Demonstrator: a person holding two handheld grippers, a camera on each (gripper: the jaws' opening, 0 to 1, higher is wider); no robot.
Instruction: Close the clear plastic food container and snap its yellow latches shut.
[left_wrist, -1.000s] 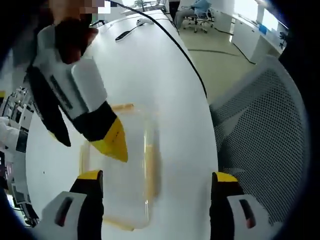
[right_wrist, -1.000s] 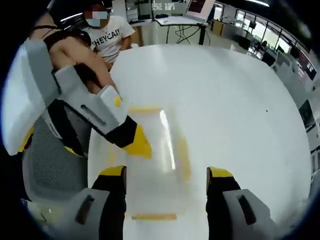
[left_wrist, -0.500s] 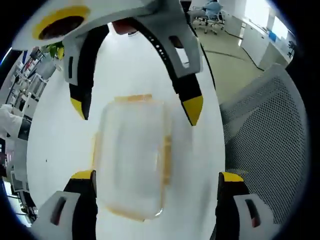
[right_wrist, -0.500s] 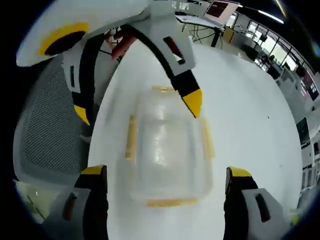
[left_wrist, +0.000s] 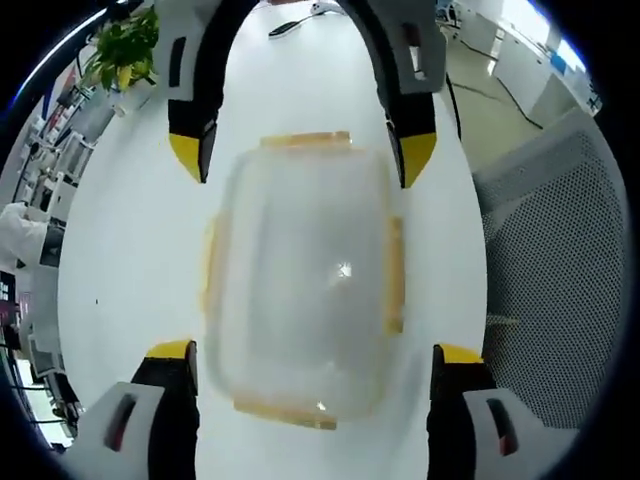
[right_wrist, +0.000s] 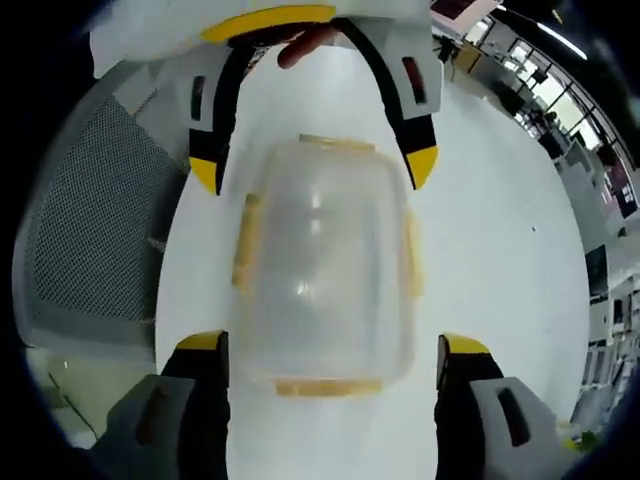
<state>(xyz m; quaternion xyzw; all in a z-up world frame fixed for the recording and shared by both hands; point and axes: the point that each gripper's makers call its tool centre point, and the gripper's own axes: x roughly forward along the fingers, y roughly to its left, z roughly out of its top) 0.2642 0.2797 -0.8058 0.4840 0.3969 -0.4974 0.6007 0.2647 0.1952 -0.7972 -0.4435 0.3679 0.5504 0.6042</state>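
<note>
Container (left_wrist: 300, 285) lies flat on the white table (left_wrist: 130, 250), lid on, yellow latches (left_wrist: 394, 275) along its four sides. Left gripper (left_wrist: 310, 360) jaws released, straddling its 6 o'clock end; right gripper (left_wrist: 305, 155) faces it from 12 o'clock, also spread. Left gripper view adds a plant (left_wrist: 125, 50) at 11 o'clock. Right gripper view adds a mesh chair (right_wrist: 90, 230) at 9 o'clock and a hand (right_wrist: 305, 40) behind the left gripper.
</note>
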